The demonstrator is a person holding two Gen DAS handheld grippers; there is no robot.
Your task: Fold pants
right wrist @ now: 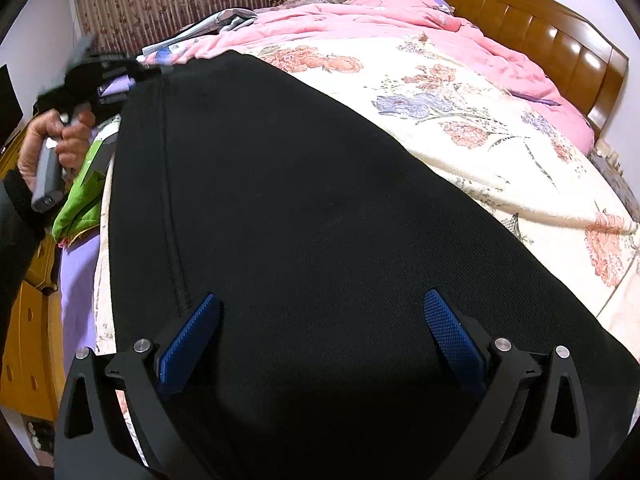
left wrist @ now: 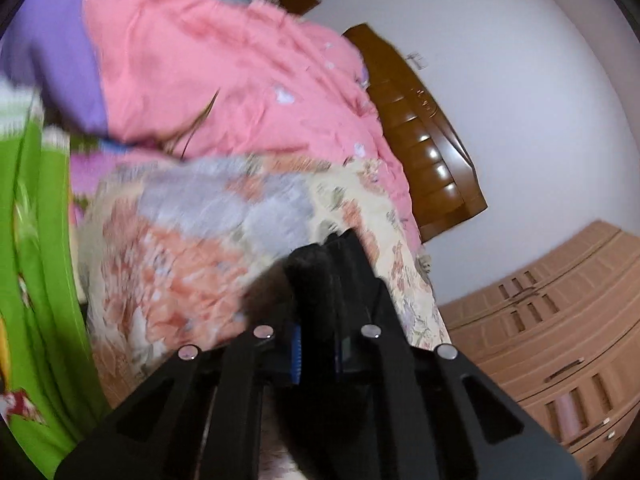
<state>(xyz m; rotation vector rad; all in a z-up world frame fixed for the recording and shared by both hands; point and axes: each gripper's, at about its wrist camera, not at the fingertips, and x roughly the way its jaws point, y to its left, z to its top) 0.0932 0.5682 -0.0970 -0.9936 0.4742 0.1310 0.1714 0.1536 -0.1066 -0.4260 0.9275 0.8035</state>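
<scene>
The black pants (right wrist: 288, 208) lie spread lengthwise on the floral bed sheet (right wrist: 480, 128), one long seam running down their left side. My right gripper (right wrist: 320, 320) is open, its blue pads (right wrist: 452, 332) wide apart just above the near end of the pants. My left gripper (left wrist: 320, 268) is shut on a fold of the black pants fabric (left wrist: 308, 280); the left wrist view is blurred and tilted. In the right wrist view the left gripper (right wrist: 148, 70) holds the far end of the pants, with the person's hand (right wrist: 60, 136) on its grip.
A pink quilt (right wrist: 400, 16) is bunched at the head of the bed by the wooden headboard (right wrist: 540, 36). A green cloth (right wrist: 80, 204) and purple fabric (right wrist: 76, 304) lie at the left bed edge. A wooden wardrobe (left wrist: 560, 320) and a white wall stand beyond.
</scene>
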